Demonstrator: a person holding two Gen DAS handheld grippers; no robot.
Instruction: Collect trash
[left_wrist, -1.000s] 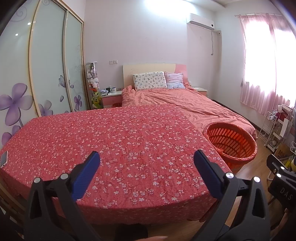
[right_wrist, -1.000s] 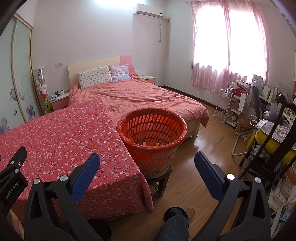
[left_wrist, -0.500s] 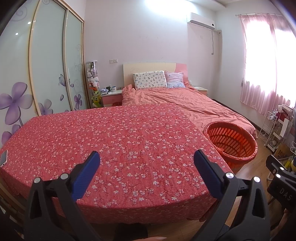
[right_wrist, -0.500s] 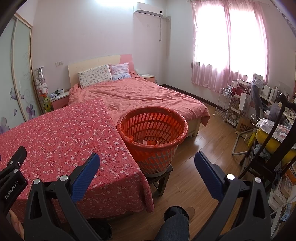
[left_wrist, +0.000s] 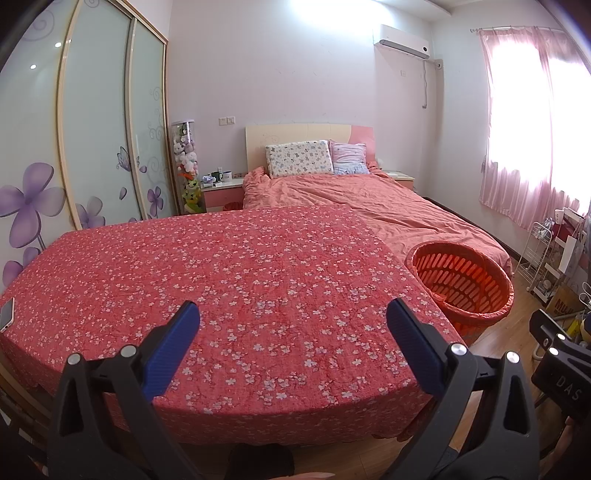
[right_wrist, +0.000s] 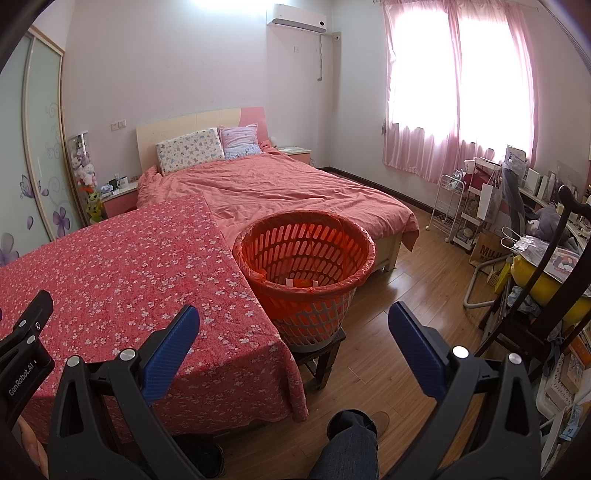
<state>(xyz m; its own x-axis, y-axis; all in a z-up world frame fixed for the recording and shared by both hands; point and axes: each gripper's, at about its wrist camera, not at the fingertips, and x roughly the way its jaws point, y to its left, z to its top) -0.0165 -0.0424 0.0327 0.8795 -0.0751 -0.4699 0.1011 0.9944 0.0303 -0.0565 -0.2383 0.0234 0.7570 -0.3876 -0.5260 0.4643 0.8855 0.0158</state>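
An orange slatted basket (right_wrist: 308, 254) lined with an orange bag stands on a small wooden stool beside the table's right edge; a few bits of trash (right_wrist: 301, 282) lie at its bottom. The same basket (left_wrist: 461, 284) shows at right in the left wrist view. My left gripper (left_wrist: 293, 339) hangs open over the near part of the table with the red floral cloth (left_wrist: 221, 266), nothing between its blue pads. My right gripper (right_wrist: 293, 341) is open too, held in front of the basket above the table corner and floor.
A phone (left_wrist: 7, 314) lies at the table's left edge. Behind the table is a bed (right_wrist: 280, 192) with a pink cover. A dark wooden chair (right_wrist: 546, 295), a white rack (right_wrist: 448, 210) and cluttered shelves line the right. A person's knee and shoe (right_wrist: 354, 428) are below.
Both views have shifted only slightly; the grippers stay open and hold nothing.
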